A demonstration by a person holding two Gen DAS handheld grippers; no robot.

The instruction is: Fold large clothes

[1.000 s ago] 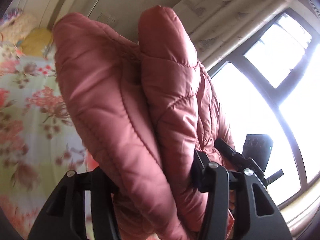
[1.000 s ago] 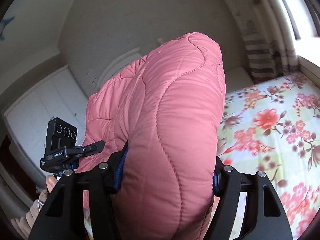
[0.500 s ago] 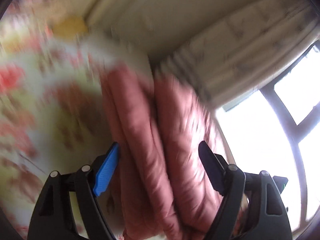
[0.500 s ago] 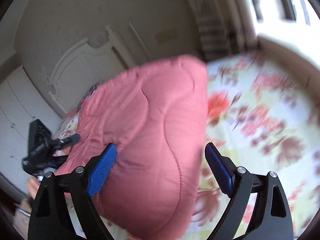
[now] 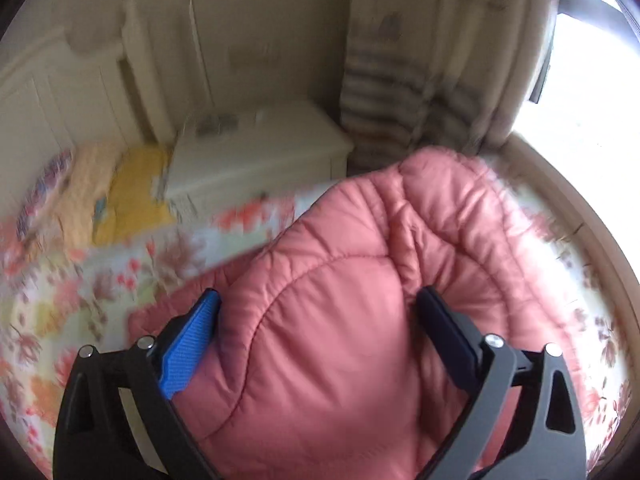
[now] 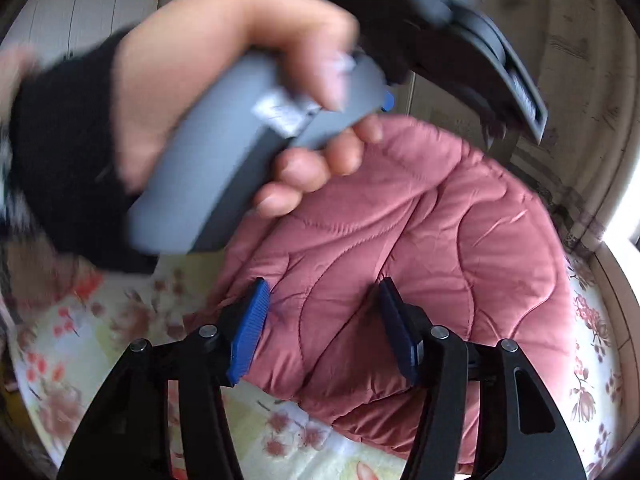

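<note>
A pink quilted puffer jacket [image 5: 360, 320] lies bunched on the floral bedsheet [image 5: 80, 300]. My left gripper [image 5: 316, 312] is open, its jaws wide apart with the jacket's padded fold bulging between them. In the right wrist view the jacket [image 6: 440, 240] lies folded on the sheet [image 6: 120, 320]. My right gripper [image 6: 324, 304] is open just above the jacket's near edge. The person's hand holding the left gripper's grey handle [image 6: 224, 168] fills the upper left of that view.
A white bedside cabinet [image 5: 256, 152] stands beyond the bed, with a striped curtain [image 5: 400, 100] and bright window [image 5: 592, 60] to its right. Yellow and patterned pillows [image 5: 120, 192] lie at the bed's head. A wooden bed edge [image 6: 616, 300] runs along the right.
Both grippers came down from holding the jacket raised, opened, and the jacket now lies on the bed. The left hand and its gripper swung into the right wrist view.
</note>
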